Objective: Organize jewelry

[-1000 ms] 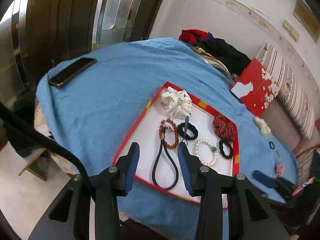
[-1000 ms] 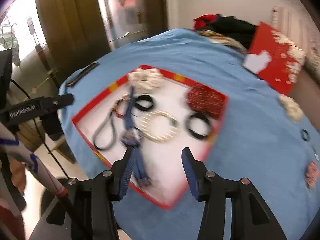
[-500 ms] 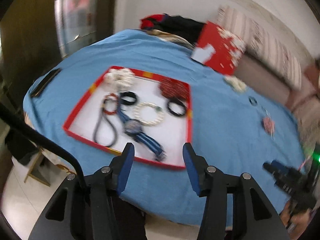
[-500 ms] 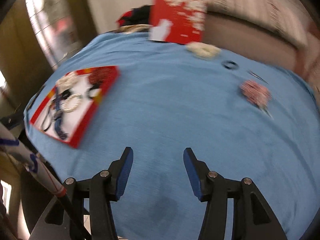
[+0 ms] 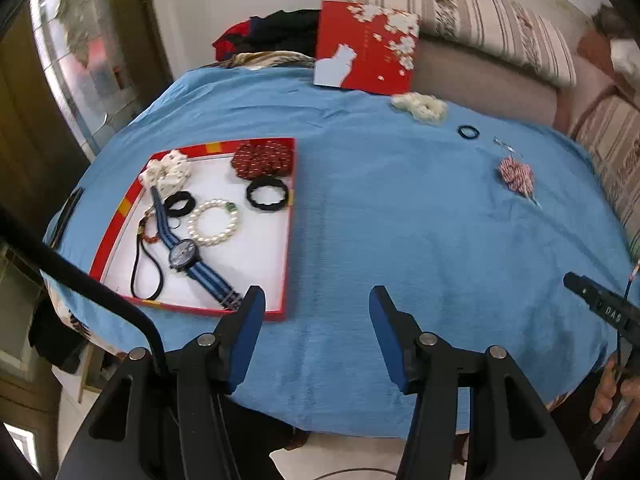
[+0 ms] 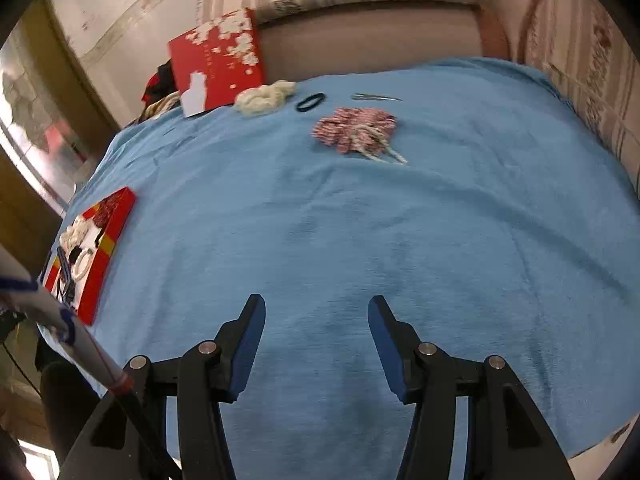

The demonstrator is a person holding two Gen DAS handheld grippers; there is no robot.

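Left wrist view: the left gripper (image 5: 316, 300) hangs released and empty over the blue cloth (image 5: 400, 220), just off the near right corner of the red tray (image 5: 289, 224). In the tray lie a watch (image 5: 182, 254), pearl bracelet (image 5: 214, 222), black scrunchie (image 5: 267, 194), red scrunchie (image 5: 262, 158) and white scrunchie (image 5: 168, 170). Well right of the tray, loose on the cloth, sit a cream scrunchie (image 5: 420, 106), a small black tie (image 5: 469, 132) and a pink striped bow (image 5: 516, 174).

Right wrist view: the right gripper (image 6: 316, 308) is also spread wide, holding nothing, aimed at the bow (image 6: 354, 130); the tie (image 6: 311, 102), cream scrunchie (image 6: 264, 98) and a thin hairpin (image 6: 376, 98) lie beyond it, far from the tray (image 6: 104, 248).

The step looks like fetching the next loose piece; that calls for reaching forward, lowering over the bow and pinching its soft middle
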